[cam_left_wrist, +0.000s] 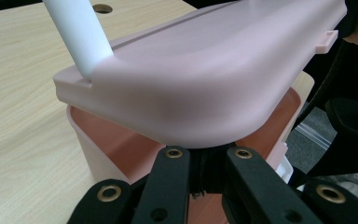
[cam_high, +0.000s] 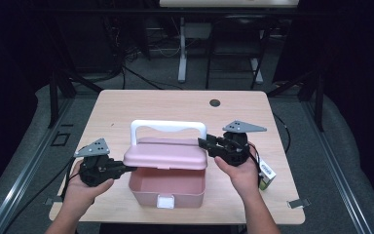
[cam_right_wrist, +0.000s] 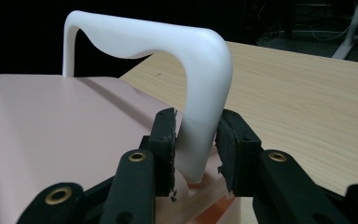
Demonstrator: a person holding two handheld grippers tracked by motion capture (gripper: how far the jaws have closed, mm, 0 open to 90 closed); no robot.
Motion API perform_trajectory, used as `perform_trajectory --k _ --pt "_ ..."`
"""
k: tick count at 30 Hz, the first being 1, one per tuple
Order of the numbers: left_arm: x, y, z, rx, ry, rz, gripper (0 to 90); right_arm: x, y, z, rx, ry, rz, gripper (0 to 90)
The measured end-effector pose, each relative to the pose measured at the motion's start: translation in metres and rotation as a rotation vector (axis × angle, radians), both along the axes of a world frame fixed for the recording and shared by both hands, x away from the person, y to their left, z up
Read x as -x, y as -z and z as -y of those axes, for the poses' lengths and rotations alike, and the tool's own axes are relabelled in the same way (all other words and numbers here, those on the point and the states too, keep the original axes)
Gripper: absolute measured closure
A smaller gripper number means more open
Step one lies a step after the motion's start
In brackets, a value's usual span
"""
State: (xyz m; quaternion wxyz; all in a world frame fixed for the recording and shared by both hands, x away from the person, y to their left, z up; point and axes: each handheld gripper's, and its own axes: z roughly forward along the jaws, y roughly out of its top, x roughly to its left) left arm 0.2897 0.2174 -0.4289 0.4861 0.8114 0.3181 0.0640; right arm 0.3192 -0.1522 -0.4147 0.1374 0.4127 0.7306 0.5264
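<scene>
A pink box [cam_high: 168, 187] stands open at the table's near middle. Its pink lid [cam_high: 165, 153] is raised above the back half, with a white handle [cam_high: 168, 126] arching over it. My left gripper [cam_high: 129, 168] reaches in from the left, jaws shut together just under the lid's edge [cam_left_wrist: 200, 121] at the box's wall [cam_left_wrist: 86, 149]. Whether the wall is pinched I cannot tell. My right gripper [cam_right_wrist: 196, 140] comes from the right. Its pads straddle the handle's leg [cam_right_wrist: 200, 135] where it meets the lid, a thin gap showing at the left pad [cam_right_wrist: 165, 140].
A small white and yellow packet [cam_high: 268, 174] lies by my right wrist near the wooden table's right edge [cam_high: 287, 161]. A round cable hole [cam_high: 215, 103] sits at the far middle. Beyond the table are desk legs and cables on a dark floor.
</scene>
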Motion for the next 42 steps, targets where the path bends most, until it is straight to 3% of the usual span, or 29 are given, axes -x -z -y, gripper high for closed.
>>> perform_trajectory --k 9,18,23,27,34,37,42 --pt "-0.003 -0.006 0.001 0.008 -0.001 0.02 89.8 0.012 -0.009 0.008 0.01 0.032 0.04 68.1" --pt "-0.014 -0.015 0.0 0.024 0.004 0.051 89.8 0.024 -0.002 0.02 0.028 0.091 0.028 71.9" --pt "-0.022 -0.019 0.0 0.055 0.002 0.057 89.8 0.032 0.005 0.021 0.074 0.126 0.013 85.3" --pt "-0.023 -0.021 0.0 0.056 0.004 0.062 89.8 0.037 0.01 0.017 0.09 0.145 0.008 89.8" --pt "-0.022 -0.022 0.001 0.034 -0.013 0.078 89.8 0.045 0.031 -0.002 0.116 0.095 -0.029 89.1" --pt "-0.022 -0.023 0.002 0.038 -0.019 0.079 89.8 0.048 0.049 -0.016 0.151 0.041 -0.062 89.2" --pt "-0.022 -0.022 0.002 0.046 -0.022 0.077 89.8 0.051 0.058 -0.025 0.169 0.011 -0.08 89.4"
